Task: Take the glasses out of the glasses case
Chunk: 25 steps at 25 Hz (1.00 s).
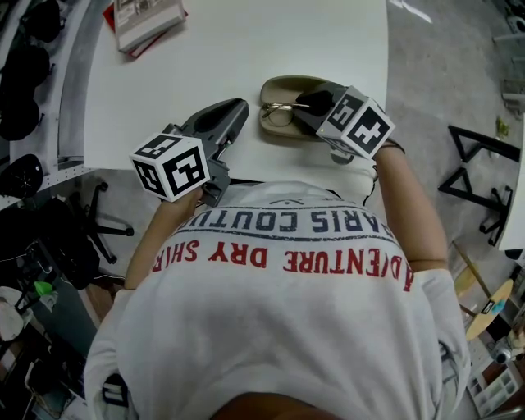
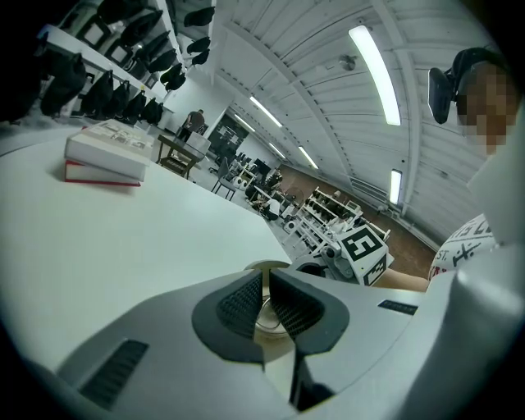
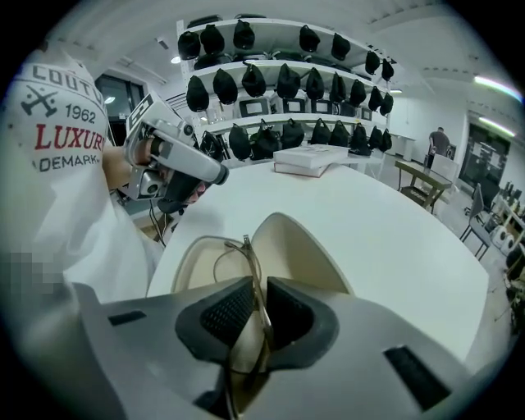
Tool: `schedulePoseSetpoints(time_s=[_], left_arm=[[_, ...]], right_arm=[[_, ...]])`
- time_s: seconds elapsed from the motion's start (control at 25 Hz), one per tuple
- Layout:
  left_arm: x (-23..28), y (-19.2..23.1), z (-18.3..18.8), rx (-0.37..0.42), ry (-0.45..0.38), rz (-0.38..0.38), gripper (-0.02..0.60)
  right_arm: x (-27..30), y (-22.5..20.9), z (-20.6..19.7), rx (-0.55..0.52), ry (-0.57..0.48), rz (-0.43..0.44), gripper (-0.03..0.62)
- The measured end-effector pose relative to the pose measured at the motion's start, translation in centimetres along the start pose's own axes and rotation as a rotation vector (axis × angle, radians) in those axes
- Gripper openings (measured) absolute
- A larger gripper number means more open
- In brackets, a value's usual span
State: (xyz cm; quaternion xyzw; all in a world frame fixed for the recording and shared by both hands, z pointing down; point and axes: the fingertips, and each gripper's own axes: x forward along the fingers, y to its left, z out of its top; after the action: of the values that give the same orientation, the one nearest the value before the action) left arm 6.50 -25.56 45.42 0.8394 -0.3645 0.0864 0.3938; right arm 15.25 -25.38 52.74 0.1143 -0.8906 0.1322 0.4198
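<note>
1. Glasses case point(image 1: 275, 86): beige oval clamshell with smooth lining, lying open on matte white table point(image 1: 246, 41) nr front edge.
2. Glasses point(image 3: 244, 250): thin gold wire frame, in case's lower shell.
3. R gripper point(image 3: 253, 308): ribbed dark pads point(image 3: 225, 316) pinched on wire frame.
4. L gripper point(image 2: 267, 299): jaws nearly together, nothing between them, just left of case.

Only readable stuff is on the person's shirt point(image 1: 287, 271): upside down in the head view, "ARIS COUTU" in dark letters and "VENTURE DRY SHIR" in red. The right gripper view catches "COUT", "1962", "LUXUR", "DEMARK". The print on the book point(image 1: 148, 20) is too small.
</note>
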Motion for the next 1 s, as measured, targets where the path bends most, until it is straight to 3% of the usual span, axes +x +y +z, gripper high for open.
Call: schedulePoseSetpoints(time_s=[0.44, 0.8, 1.0], left_arm=[[0.1, 0.2, 0.3, -0.008, -0.013, -0.017, 0.048], [-1.2, -0.2, 0.8, -0.004, -0.012, -0.033, 0.048], [-2.7, -1.1, 1.0, 0.011, -0.003, -0.040, 0.048]], right_arm=[[0.1, 0.4, 0.1, -0.095, 0.050, 0.018, 0.034], [-1.6, 0.6, 1.2, -0.088, 0.039, -0.029, 0.032], [-3.3, 1.0, 2.2, -0.090, 0.022, -0.098, 0.032]])
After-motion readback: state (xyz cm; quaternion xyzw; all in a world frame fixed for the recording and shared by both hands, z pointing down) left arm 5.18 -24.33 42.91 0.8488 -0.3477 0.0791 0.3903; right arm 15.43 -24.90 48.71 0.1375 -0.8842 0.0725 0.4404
